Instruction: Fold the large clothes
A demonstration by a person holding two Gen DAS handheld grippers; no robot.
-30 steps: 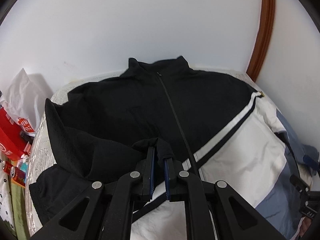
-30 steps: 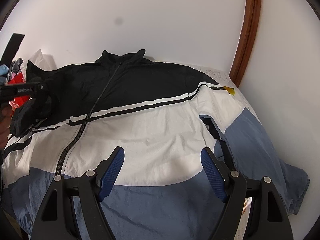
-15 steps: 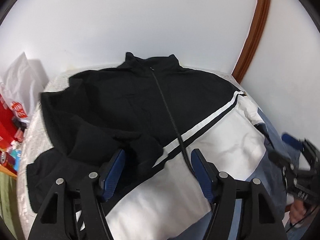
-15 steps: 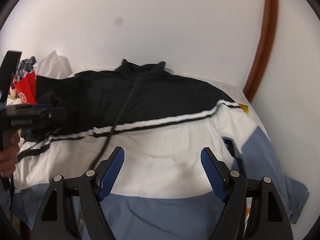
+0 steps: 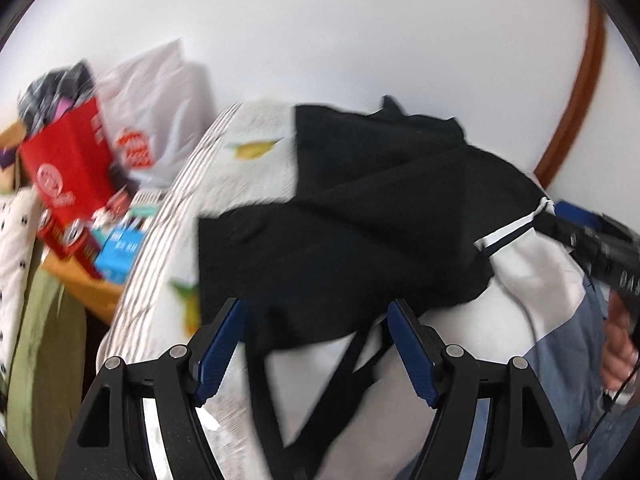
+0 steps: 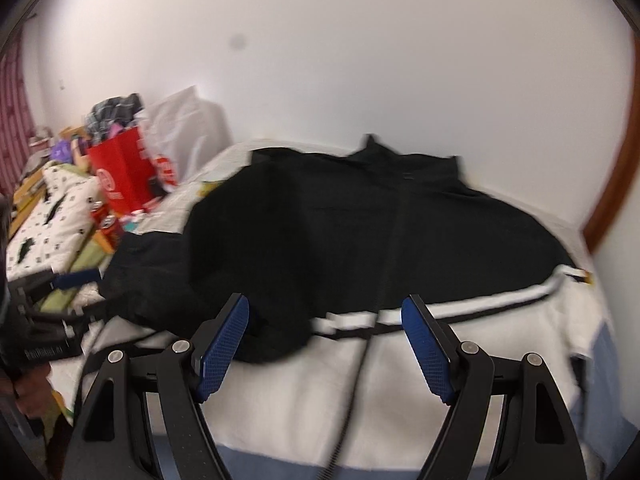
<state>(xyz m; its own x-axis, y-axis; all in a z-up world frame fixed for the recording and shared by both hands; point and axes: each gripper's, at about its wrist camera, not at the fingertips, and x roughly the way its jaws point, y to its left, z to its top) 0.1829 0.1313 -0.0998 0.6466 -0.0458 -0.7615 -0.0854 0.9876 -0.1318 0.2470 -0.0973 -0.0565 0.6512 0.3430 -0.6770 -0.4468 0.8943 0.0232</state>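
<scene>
Left sleeve (image 5: 320, 240) released: left hand-held gripper (image 5: 316, 344), clamped on black sleeve fabric a second ago, now spread wide and holding nothing. Sleeve now folded inward across black upper panel of jacket (image 6: 400, 248), cuff end lying just ahead of blue pads (image 5: 220, 344). Both views blurred by motion, left view swung toward left edge of bed (image 5: 240, 168), with red bag (image 5: 68, 176) and white plastic bag (image 5: 160, 92) beside it.

Right hand-held gripper (image 6: 324, 344) likewise wide apart and empty, as in earlier frames, positioned over white band near zipper (image 6: 390, 264). No cloth between its pads (image 6: 428, 348).

Jacket spread front-up on bed, collar toward wall, black section at top, white in middle, blue at hem.

Consequence for task: first sleeve fold judged complete. Right sleeve not visible in current frames, so state not determinable; probably next to fold, followed by body folds. Loose, rumpled lie of left sleeve likely to need smoothing before further folds.
</scene>
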